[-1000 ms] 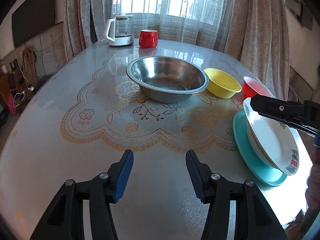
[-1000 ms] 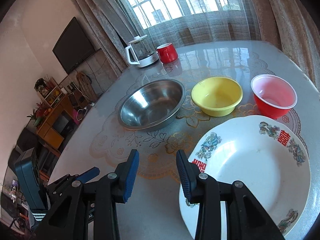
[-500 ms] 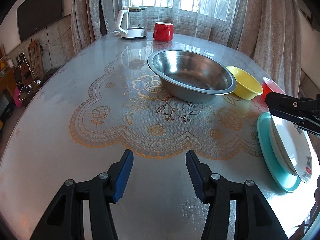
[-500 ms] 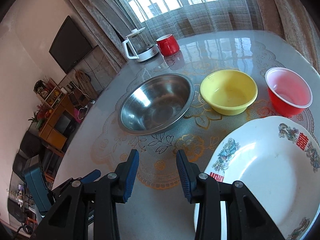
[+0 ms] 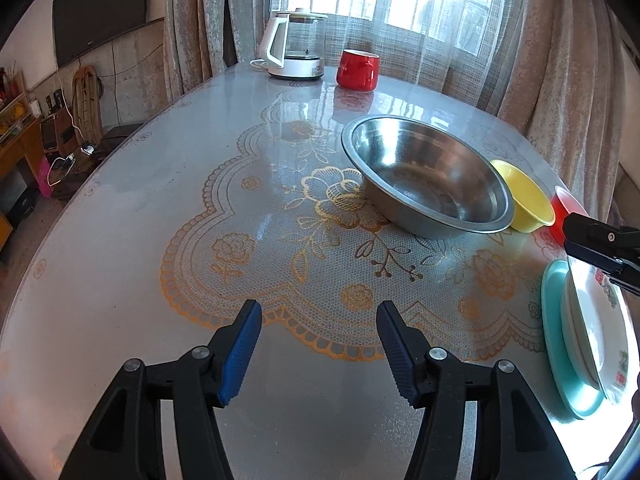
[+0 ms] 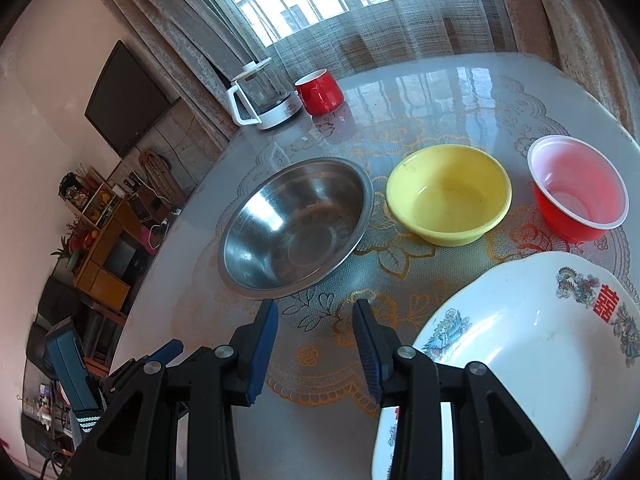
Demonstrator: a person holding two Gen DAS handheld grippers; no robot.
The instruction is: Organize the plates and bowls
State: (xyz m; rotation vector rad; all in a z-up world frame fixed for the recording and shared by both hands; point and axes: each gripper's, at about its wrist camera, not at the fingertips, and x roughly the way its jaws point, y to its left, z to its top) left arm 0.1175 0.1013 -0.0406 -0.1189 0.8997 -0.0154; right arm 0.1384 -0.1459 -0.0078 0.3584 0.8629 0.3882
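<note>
- While daylight glares off the glossy table (image 5: 132,216) and its gold lace-patterned mat (image 5: 320,248), a round polished steel bowl (image 6: 296,228) sits near the middle.
- Just beside the steel bowl stands a smooth yellow plastic bowl (image 6: 448,194), then a thin red plastic bowl (image 6: 576,188) with a white rim.
- Near the table's edge, a glazed white plate (image 6: 532,364) with printed red and green motifs rests on a teal plate (image 5: 560,364).
- Left tongs (image 5: 320,352), ribbed blue pads wide apart, hold nothing above the table.
- Right tongs (image 6: 314,348) gape too, empty, just beside the white plate's rim.
</note>
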